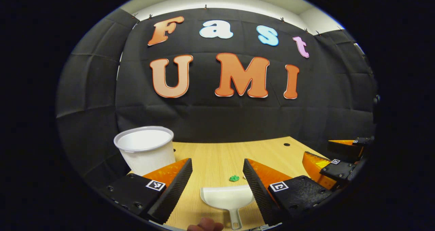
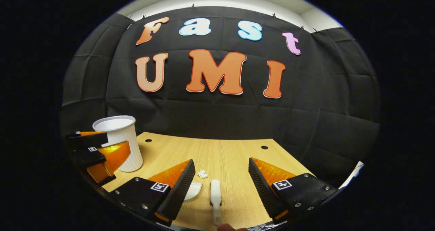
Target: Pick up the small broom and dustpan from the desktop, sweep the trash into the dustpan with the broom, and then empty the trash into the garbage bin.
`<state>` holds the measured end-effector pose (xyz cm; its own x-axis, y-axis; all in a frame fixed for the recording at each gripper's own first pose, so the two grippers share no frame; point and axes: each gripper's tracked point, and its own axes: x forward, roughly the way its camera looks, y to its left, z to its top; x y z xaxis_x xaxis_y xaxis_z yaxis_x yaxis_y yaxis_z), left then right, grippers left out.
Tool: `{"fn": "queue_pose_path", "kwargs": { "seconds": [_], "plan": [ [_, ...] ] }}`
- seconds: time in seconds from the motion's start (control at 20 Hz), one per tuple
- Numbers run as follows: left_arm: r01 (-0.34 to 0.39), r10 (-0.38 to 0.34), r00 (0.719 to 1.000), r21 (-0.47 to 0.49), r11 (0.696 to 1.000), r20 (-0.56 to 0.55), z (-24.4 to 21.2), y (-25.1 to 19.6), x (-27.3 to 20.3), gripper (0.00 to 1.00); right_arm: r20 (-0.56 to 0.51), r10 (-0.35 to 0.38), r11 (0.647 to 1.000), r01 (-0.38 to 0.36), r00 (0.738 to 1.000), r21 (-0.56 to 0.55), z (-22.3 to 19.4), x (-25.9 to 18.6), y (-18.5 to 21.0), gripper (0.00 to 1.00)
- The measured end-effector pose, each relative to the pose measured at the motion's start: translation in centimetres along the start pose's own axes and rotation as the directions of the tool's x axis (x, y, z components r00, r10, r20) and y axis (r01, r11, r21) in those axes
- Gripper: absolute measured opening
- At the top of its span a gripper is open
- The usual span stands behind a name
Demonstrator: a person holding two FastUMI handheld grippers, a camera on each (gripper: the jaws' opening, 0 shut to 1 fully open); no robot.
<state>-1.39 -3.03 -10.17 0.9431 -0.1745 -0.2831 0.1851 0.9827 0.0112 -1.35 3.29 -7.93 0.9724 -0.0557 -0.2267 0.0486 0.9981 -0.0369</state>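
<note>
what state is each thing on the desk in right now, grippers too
left gripper: open, above the dustpan, holding nothing
right gripper: open, above the broom, holding nothing
dustpan: flat on the desk, empty, handle toward the camera
broom: lying on the desk, not gripped
bin: upright, open top
green scrap: loose on the desk
white scrap: loose on the desk

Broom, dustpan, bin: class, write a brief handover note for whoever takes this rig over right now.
Left gripper: open, empty, above the dustpan.
Right gripper: open, empty, above the small broom.
Both tools lie flat on the desk.
Trash: a green scrap past the dustpan, a white scrap by the broom.
Garbage bin stands upright at the desk's left.
Done: nothing.
Left: grasp, sweep, empty.
</note>
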Motion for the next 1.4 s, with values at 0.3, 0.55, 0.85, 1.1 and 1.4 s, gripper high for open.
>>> {"fn": "queue_pose_path", "kwargs": {
  "seconds": [0.3,0.55,0.85,1.1,1.4],
  "plan": [
    [0.081,-0.107,0.937,-0.090,0.993,-0.331,-10.2,-2.4,0.9,0.95,-0.332,0.018,1.000,-0.015,0.943,0.011,-9.7,1.0,0.9,0.95],
    [0.014,-0.115,0.727,-0.152,0.988,-0.677,-20.6,-3.4,1.9,0.96,-0.589,0.057,0.998,-0.025,0.806,0.062,-18.3,3.8,0.5,0.96],
    [-0.075,-0.135,0.447,-0.187,0.979,-0.885,-23.3,-3.4,1.7,0.98,-0.729,0.135,0.987,-0.158,0.671,0.037,-23.3,7.2,1.0,0.96],
    [-0.171,-0.120,0.316,-0.181,0.968,-0.941,-23.8,-3.9,1.6,0.94,-0.781,0.157,0.967,-0.253,0.605,-0.001,-25.1,9.8,1.3,0.96],
    [-0.105,-0.145,0.246,-0.175,0.979,-0.958,-23.9,-4.2,1.4,0.43,-0.836,0.113,0.979,-0.204,0.537,0.001,-26.5,11.3,1.5,0.44]
  ]
}}
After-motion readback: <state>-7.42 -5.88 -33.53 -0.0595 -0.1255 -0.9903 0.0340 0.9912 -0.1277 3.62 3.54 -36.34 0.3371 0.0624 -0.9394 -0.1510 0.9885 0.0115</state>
